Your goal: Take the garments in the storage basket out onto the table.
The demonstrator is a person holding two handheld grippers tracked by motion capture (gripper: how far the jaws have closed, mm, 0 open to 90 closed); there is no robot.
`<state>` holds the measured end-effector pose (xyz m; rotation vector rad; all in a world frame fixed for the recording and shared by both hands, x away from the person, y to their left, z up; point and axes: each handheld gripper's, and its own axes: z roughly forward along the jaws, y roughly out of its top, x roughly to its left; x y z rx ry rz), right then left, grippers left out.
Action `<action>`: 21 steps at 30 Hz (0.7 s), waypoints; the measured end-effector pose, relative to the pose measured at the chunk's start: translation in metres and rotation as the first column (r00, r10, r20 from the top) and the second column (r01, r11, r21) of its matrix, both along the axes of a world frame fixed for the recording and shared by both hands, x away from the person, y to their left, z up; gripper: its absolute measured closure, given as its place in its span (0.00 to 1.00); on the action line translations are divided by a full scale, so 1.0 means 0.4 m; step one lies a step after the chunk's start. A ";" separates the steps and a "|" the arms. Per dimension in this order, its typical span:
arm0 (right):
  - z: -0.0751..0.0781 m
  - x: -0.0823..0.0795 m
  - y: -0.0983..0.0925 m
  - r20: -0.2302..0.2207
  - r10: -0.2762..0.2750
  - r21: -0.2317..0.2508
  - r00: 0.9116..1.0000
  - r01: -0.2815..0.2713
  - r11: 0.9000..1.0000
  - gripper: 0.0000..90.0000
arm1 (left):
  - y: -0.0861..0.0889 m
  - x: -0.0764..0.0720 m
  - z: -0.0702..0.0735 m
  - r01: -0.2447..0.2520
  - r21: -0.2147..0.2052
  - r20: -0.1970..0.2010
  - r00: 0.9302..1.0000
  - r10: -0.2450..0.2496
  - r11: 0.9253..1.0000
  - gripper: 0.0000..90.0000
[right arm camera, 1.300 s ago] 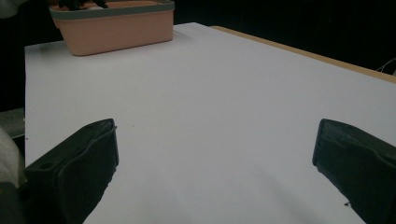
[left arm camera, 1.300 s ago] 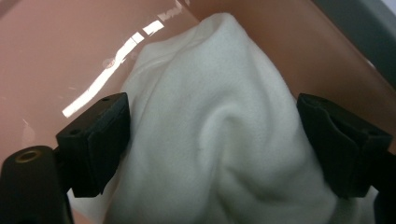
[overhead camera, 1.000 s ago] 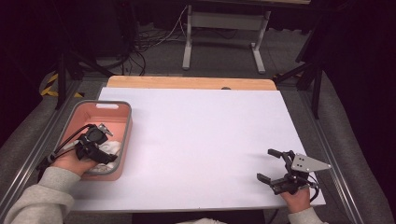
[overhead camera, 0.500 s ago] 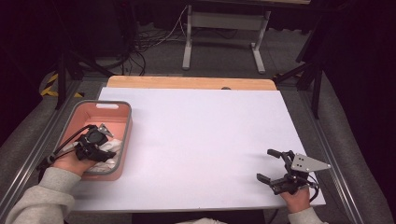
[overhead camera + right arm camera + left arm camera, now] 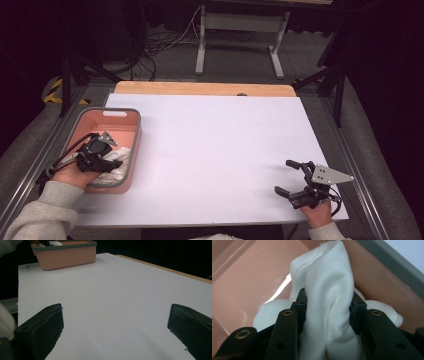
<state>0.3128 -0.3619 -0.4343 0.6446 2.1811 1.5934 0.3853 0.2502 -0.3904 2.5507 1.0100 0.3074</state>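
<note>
A pink bin with a grey rim [image 5: 116, 113] stands at the table's left edge. A white cloth [image 5: 119, 161] lies bunched in its near end. My left gripper [image 5: 114, 165] reaches into the bin and is shut on a raised fold of the white cloth [image 5: 329, 297], which stands up between the two black jaws against the pink bin wall [image 5: 374, 272]. My right gripper [image 5: 289, 177] rests low over the table's near right corner, open, with bare white tabletop between its jaws [image 5: 115, 322]. The pink bin [image 5: 65, 253] sits far off in the right gripper view.
The white table sheet [image 5: 215, 150] covers most of the table, with a wooden strip [image 5: 200, 88] along its far edge. Beyond stand a grey metal frame [image 5: 235, 30] and floor cables. Metal rails run along both table sides.
The left gripper has shifted slightly inside the bin and now pinches the cloth, lifting a fold. The right gripper has stayed put.
</note>
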 end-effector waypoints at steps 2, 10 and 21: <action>0.000 0.000 0.000 0.000 0.000 0.000 1.000 0.000 1.000 0.01 | 0.002 -0.003 0.009 -0.003 -0.017 0.018 1.000 0.004 1.000 0.70; 0.002 -0.001 -0.002 0.001 0.005 0.005 1.000 -0.005 1.000 0.00 | 0.020 -0.021 0.068 -0.012 -0.066 0.104 0.994 0.019 0.998 0.70; 0.003 -0.002 -0.001 0.002 0.015 0.012 1.000 -0.015 1.000 0.00 | 0.041 -0.043 0.129 -0.029 -0.136 0.203 0.978 0.057 0.990 0.70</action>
